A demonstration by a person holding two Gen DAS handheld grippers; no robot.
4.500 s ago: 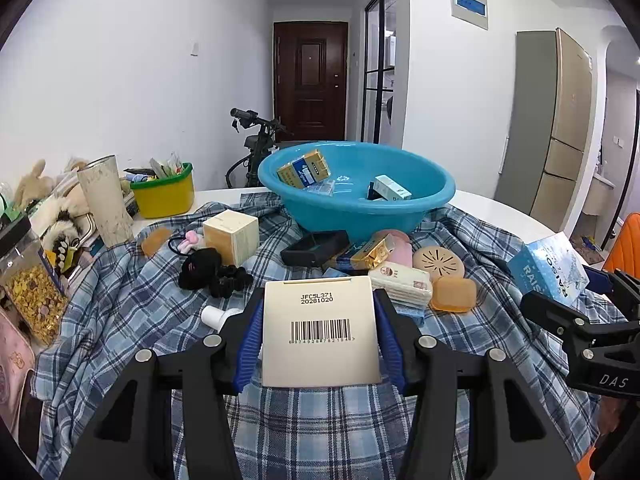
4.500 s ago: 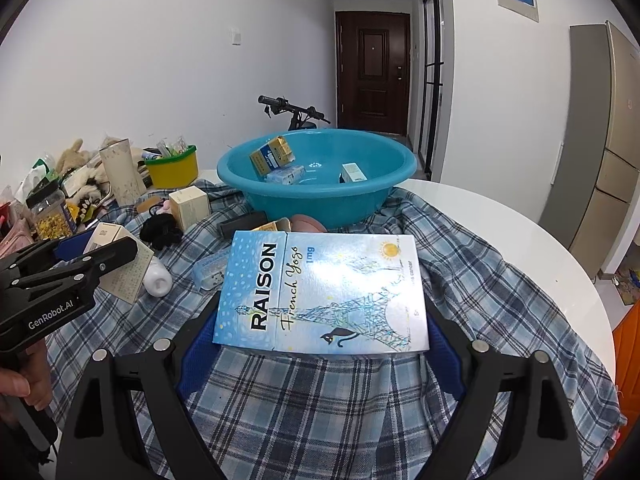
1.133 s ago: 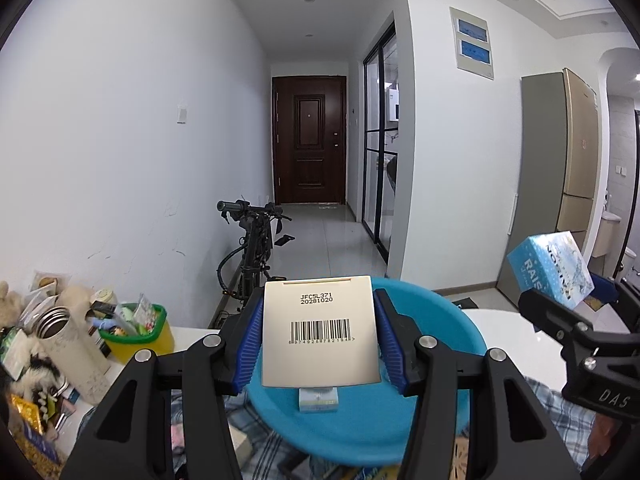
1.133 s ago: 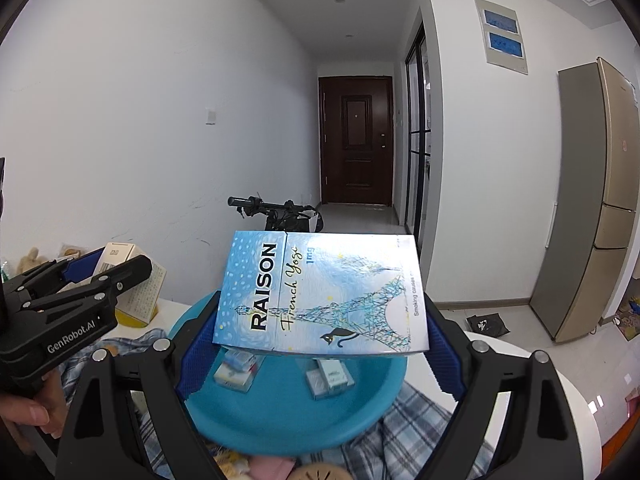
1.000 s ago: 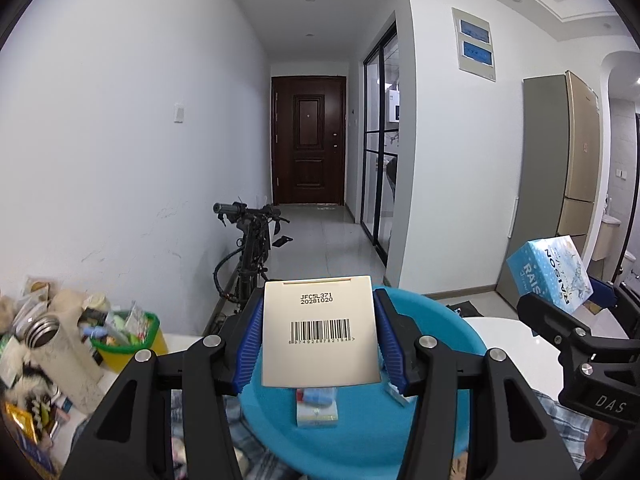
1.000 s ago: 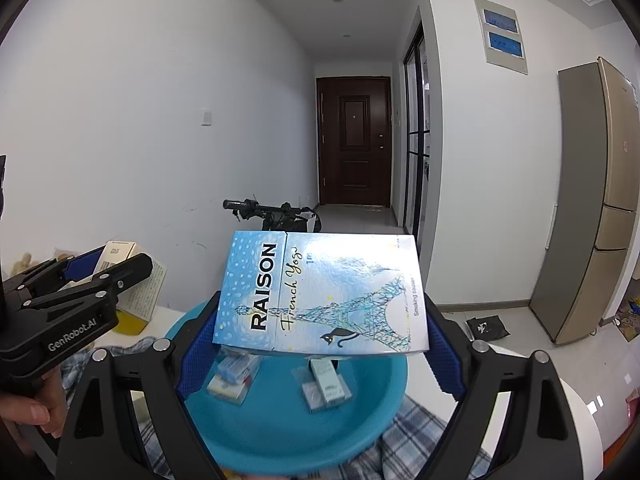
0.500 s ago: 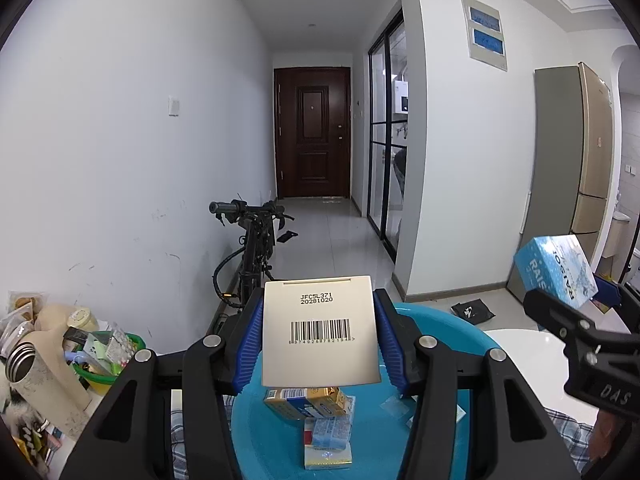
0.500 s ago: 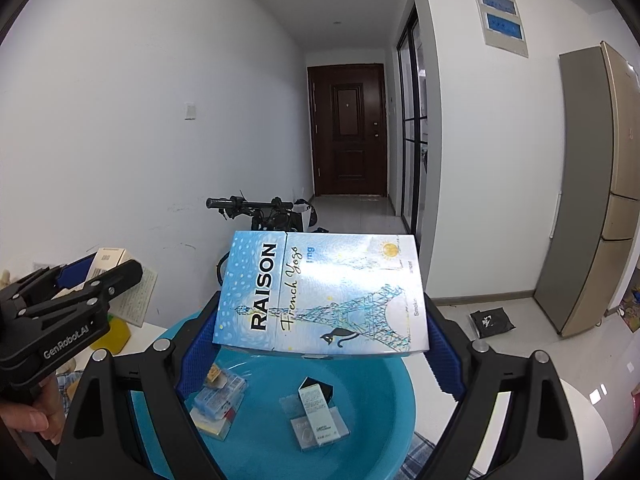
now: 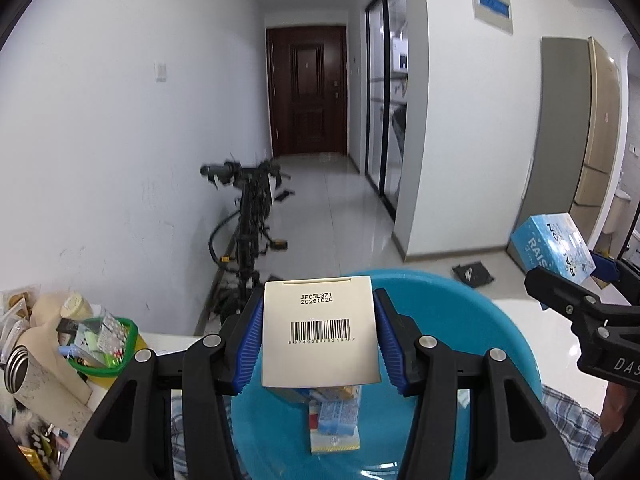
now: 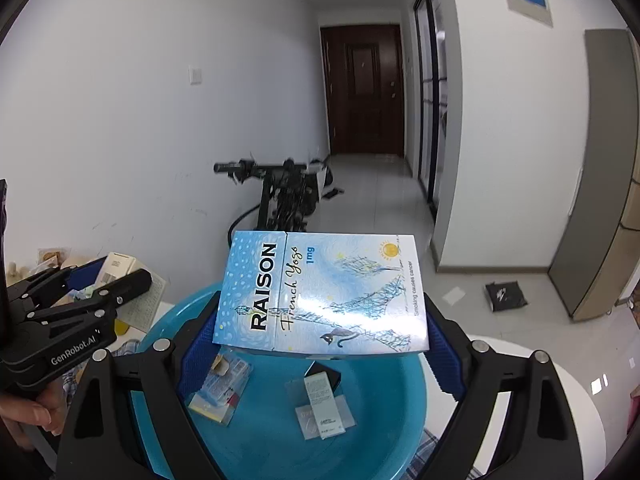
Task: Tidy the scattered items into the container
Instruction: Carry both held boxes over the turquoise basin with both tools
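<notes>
The left gripper (image 9: 319, 344) is pinching a beige box (image 9: 320, 340), and the right gripper (image 10: 320, 320) is pinching a wide blue box (image 10: 324, 292). The blue tub (image 10: 400, 420) is sitting right below both.

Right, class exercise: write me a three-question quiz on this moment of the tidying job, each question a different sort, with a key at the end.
1. True or false: the left gripper is clamped on the beige barcode box.
2. Multiple choice: the blue RAISON box in the right gripper is
A. lying in the basin
B. held above the blue basin
C. on the floor
3. Fill in: against the wall beyond the table stands a ____.

Key:
1. True; its blue pads press both sides of the box.
2. B
3. bicycle
</notes>
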